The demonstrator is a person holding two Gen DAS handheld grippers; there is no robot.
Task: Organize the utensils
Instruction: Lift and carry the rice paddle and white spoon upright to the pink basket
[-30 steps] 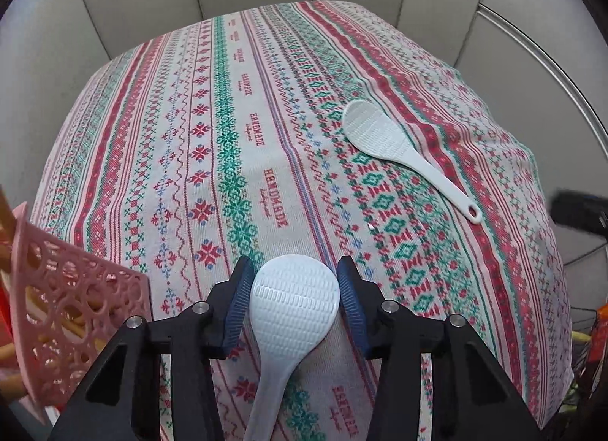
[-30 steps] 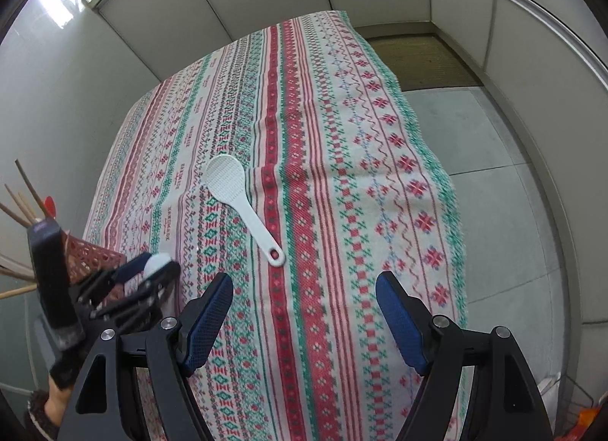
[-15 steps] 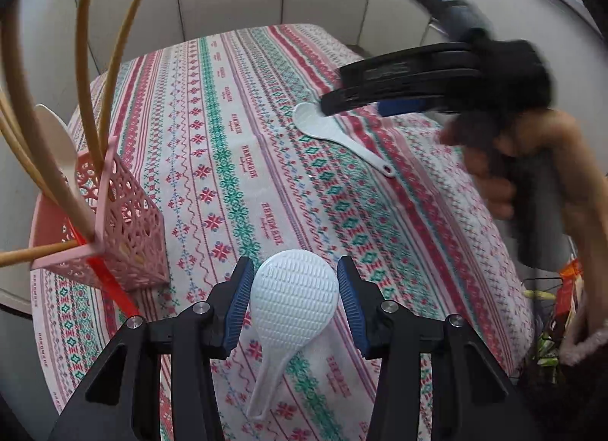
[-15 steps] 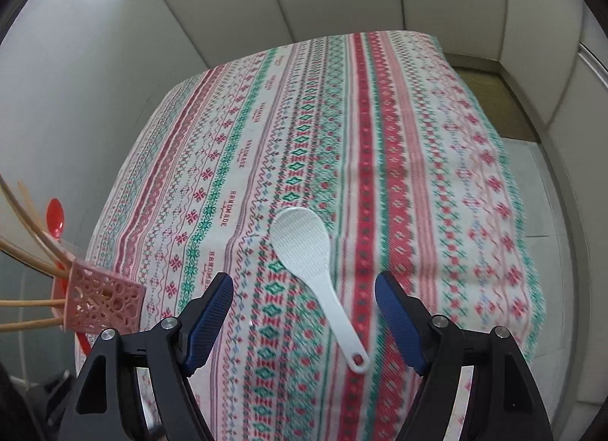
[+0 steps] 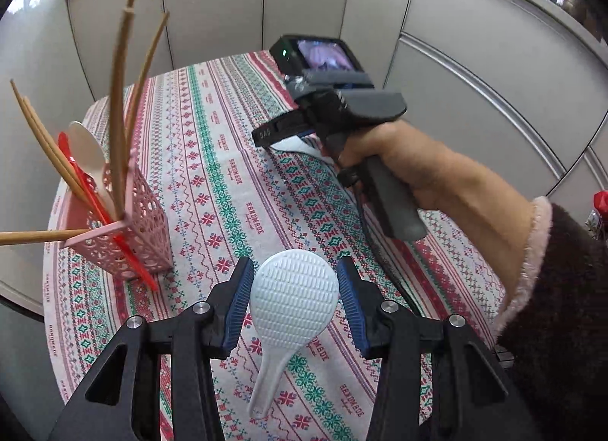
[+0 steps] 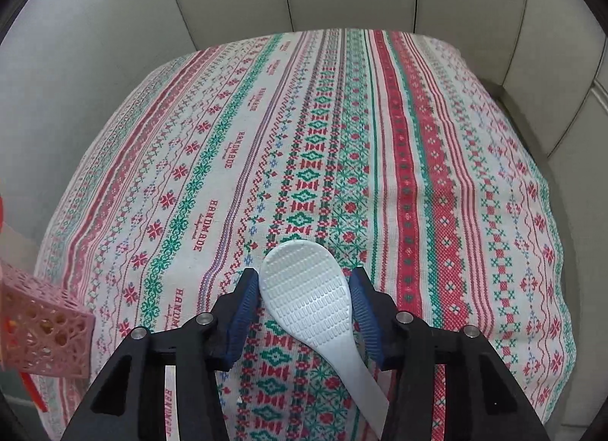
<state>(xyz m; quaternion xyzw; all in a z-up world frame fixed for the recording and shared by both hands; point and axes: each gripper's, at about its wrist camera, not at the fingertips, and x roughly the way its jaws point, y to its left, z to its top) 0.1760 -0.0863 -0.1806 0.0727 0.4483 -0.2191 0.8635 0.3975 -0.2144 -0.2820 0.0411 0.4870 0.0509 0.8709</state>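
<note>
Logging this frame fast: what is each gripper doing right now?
Left gripper: shut on a white rice paddle, lifted.
Right gripper: pads flank the other rice paddle on the tablecloth; grip cannot be told.

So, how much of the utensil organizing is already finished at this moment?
Done: chopsticks, a red spoon and a white spoon stand in the pink holder. In hand: the left gripper holds one rice paddle. Left: the right gripper brackets the second paddle on the tablecloth; both need stowing.

Black left claw [image 5: 294, 302] w/ ribbed blue pads [image 5: 239, 306], silver screws; bare forearm, dark fleece sleeve [image 5: 558, 289], pink cuff.
</note>
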